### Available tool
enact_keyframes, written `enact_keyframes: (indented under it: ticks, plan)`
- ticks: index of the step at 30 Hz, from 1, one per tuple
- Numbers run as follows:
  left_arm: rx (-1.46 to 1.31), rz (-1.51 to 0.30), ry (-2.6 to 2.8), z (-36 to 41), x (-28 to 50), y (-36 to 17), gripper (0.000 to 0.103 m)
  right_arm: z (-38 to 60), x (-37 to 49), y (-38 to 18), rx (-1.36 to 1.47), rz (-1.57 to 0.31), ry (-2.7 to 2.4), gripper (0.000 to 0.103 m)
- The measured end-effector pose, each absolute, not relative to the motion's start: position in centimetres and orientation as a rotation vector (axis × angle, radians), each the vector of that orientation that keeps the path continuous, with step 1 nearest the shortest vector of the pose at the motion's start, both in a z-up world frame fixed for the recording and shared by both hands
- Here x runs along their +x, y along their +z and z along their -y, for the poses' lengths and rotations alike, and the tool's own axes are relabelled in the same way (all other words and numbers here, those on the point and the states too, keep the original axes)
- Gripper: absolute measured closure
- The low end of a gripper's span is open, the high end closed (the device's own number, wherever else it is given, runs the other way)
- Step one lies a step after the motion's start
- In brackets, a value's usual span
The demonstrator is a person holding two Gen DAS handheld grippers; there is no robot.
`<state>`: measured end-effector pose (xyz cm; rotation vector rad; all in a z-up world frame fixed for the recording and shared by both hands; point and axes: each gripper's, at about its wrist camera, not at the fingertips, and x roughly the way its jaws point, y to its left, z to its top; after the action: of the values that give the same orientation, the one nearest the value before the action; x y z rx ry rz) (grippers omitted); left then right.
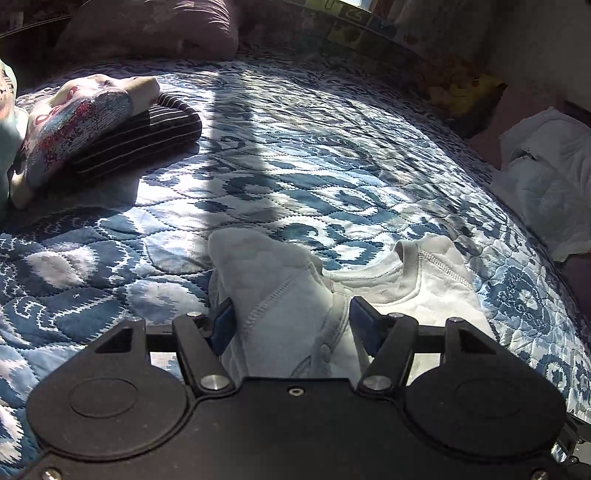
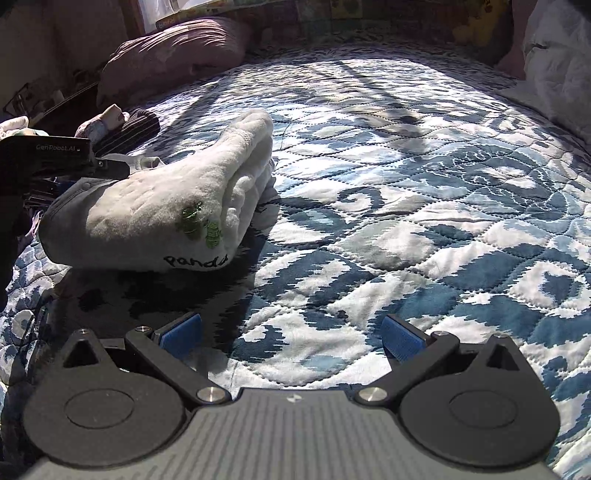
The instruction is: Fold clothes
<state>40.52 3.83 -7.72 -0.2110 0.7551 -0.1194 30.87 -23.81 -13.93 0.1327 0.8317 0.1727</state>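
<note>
A white folded garment (image 1: 424, 280) with green embroidery and the word "panda" (image 2: 166, 206) hangs just above the blue-and-white quilt (image 2: 406, 184), casting a shadow under it. My left gripper (image 1: 293, 325) is shut on its bulky near end, with the blue pads pressing the cloth from both sides. In the right wrist view the left gripper (image 2: 110, 168) enters from the left, its fingertips hidden in the cloth. My right gripper (image 2: 291, 332) stands open low over the quilt, to the right of the garment, with nothing between its fingers.
A pile of folded clothes (image 1: 74, 125) lies on a dark striped garment (image 1: 147, 136) at the far left of the bed. A mauve pillow (image 1: 147, 29) sits at the head, white bedding (image 1: 546, 177) at the right edge, and a yellow plush toy (image 1: 465, 92) behind.
</note>
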Motion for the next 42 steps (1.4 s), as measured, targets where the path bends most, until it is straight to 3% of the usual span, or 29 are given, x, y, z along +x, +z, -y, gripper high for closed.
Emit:
enact_keyframes:
  ticks: [2,21,29,36,40,42]
  plan:
    - [-0.175,-0.744,-0.145,-3.5,40.2,-7.3,0.092,23.8,30.9,-14.0,0.129,-0.832,0.171,0.0]
    - [-0.053,-0.657,-0.428,-2.4,26.5,-5.2,0.093,25.0,27.6,-13.8,0.104,-0.829,0.207,0.0]
    - [-0.119,-0.681,-0.413,-2.1,21.0,-7.5,0.093,29.8,21.7,-12.5,0.3,-0.826,0.414,0.0]
    - [-0.39,-0.699,-0.393,-4.3,16.0,-9.9,0.084,35.0,18.0,-12.7,0.597,-0.747,0.488,0.0]
    - [-0.545,-0.706,-0.379,-5.5,13.2,-11.2,0.047,34.8,18.4,-13.2,0.738,-0.692,0.524,0.0]
    - [-0.623,-0.709,-0.371,-6.2,11.7,-11.9,0.044,33.7,19.1,-13.8,0.742,-0.702,0.512,0.001]
